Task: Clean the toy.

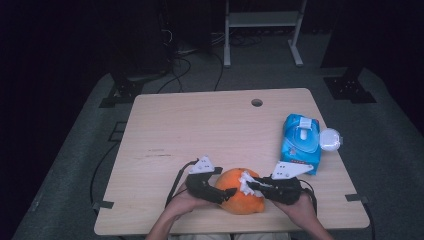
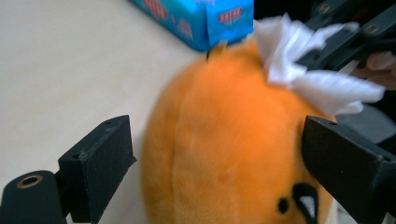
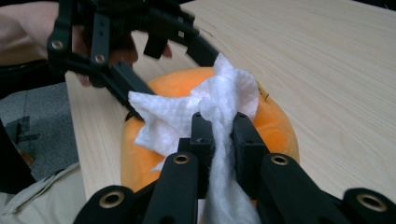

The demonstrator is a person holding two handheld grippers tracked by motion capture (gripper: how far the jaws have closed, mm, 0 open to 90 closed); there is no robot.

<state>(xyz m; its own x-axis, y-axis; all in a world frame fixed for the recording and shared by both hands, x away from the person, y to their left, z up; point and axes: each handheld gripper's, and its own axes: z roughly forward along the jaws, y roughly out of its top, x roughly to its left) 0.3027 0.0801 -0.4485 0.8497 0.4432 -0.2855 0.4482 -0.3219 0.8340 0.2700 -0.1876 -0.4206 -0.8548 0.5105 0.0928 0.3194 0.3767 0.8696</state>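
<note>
Wiping step in hand, by the look of it: right gripper (image 3: pixel 219 135) clenched on a crumpled white wipe (image 3: pixel 205 105), pressed onto the top of an orange plush toy (image 1: pixel 242 192). Left gripper (image 2: pixel 215 154) spread wide around the toy's body, one jaw at each flank; the far pad seemed at the fur, the near one showed a sliver of table (image 1: pixel 200 130) beside it, so more a loose bracing than a firm hold. Cannot tell for certain whether either pad pressed.

Toy sat upright between the left jaws, directly under the right fingertips, with its dark face markings low by the left gripper's far jaw. Wipe bunched just ahead of the right pads, its loose tail trailing back between them.

Next move, as judged: drag the wipe across the fur with the left jaws closed in enough to stop the soft toy rolling or sliding. Too light a brace and the plush would likely shift with the stroke.

Near edge of the table lay close behind both sets of fingers, the person's hands (image 1: pixel 300 205) resting by it, so little room to draw back. Blue wipes pack (image 1: pixel 301 142) stood beyond the right fingertips and off to their outer side, near but apart, its round lid (image 1: pixel 330 139) flipped open toward the table's side edge. Ahead of the left fingers, wide bare wood
</note>
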